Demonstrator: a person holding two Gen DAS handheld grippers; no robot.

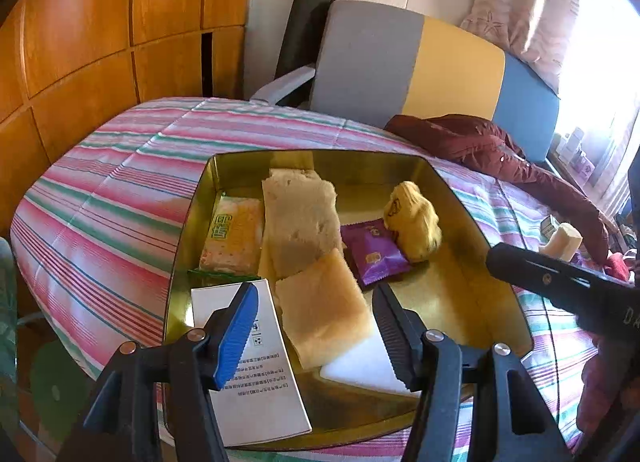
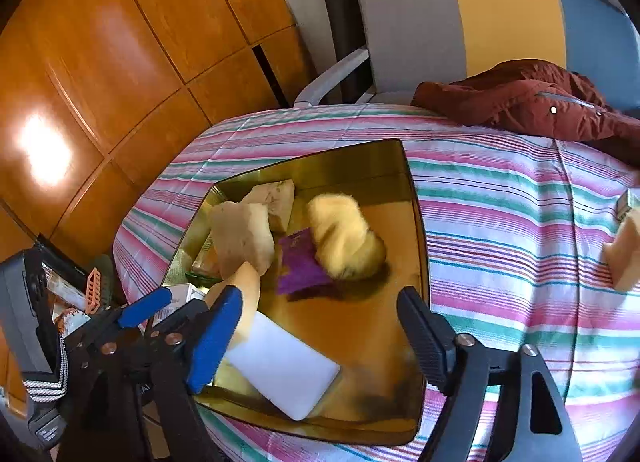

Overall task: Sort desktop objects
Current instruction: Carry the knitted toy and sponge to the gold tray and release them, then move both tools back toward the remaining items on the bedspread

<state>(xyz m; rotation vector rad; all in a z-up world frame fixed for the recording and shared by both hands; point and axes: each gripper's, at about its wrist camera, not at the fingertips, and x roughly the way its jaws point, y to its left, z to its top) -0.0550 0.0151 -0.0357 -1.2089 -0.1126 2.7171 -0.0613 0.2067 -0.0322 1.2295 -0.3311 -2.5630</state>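
Gold tin [image 1: 472, 221] holds a purple packet [image 1: 374, 254], print unreadable; both hand-held grippers [image 1: 316, 322] [image 2: 320, 338] spread, empty.

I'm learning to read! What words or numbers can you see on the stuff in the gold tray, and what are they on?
"DA": white letters on the right gripper's black body, cut off at the picture's edge.
White box: rows of small print and symbols, too small to read.
Orange snack packet: green characters, too blurred to read.
Purple packet: small marks, unreadable.
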